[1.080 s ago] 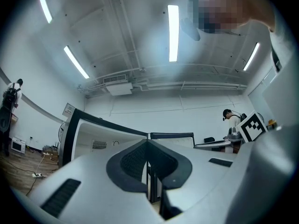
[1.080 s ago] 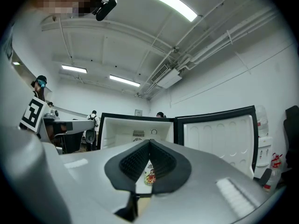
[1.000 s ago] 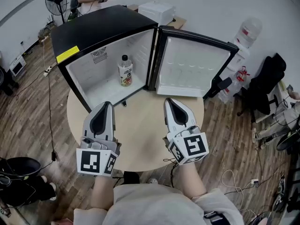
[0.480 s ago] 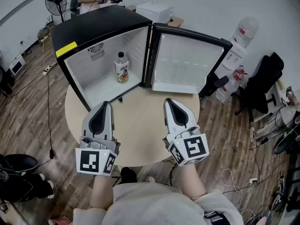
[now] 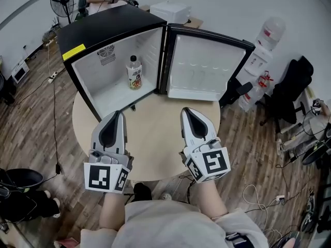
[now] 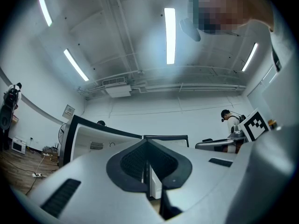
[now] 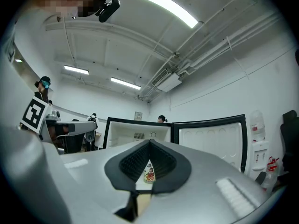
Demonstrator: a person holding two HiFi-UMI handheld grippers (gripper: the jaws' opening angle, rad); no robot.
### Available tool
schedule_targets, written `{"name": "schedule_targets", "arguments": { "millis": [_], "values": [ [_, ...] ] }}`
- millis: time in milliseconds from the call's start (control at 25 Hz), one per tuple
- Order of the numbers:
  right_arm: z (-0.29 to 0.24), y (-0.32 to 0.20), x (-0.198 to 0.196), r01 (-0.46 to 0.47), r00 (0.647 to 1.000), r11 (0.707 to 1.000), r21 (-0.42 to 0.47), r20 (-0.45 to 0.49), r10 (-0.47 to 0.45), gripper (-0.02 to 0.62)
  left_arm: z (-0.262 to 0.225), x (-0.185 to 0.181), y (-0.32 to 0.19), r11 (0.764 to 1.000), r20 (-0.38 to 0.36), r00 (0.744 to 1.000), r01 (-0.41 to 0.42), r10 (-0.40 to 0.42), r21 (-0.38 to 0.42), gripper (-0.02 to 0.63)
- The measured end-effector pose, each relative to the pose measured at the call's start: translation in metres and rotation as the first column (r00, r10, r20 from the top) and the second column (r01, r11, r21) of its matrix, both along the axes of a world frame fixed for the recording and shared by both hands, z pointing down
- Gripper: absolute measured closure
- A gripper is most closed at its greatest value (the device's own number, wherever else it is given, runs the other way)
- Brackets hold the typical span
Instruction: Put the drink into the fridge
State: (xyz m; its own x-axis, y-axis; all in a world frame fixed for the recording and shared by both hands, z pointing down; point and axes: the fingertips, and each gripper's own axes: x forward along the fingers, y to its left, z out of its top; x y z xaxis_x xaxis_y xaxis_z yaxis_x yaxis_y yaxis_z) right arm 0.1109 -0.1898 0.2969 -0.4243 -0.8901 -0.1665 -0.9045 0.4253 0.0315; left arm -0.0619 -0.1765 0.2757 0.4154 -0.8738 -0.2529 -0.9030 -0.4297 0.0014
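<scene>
The drink [image 5: 134,72] is a small clear bottle with a white cap and a red-and-white label; it stands upright on the smooth white floor of the fridge [image 5: 98,32], well ahead of both pairs of jaws; the left gripper [image 5: 118,113] and right gripper [image 5: 186,110] each have ribbed black pads pressed together on nothing; the cabinet is boxy, glossy black; its moulded white door [image 5: 207,66] stands open ahead of the right jaws; a round pale wooden table [image 5: 155,138] lies beneath them.
</scene>
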Motion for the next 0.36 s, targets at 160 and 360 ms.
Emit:
{"name": "schedule_targets", "arguments": {
  "millis": [160,360],
  "values": [
    [0.0001,-0.0009,-0.0017,0.001,1.000,1.000,0.001,0.002,-0.001,0.584,0.0001,-0.0004,-0.0015,1.000,-0.002,1.000,-0.003,0.003,0.000,0.598],
    [-0.0015,-0.0019,-0.0033,0.002,1.000,1.000,0.001,0.001,-0.002,0.584,-0.0021,-0.0004,-0.0030,1.000,-0.004,1.000,-0.008,0.008,0.001,0.598]
  ]
}}
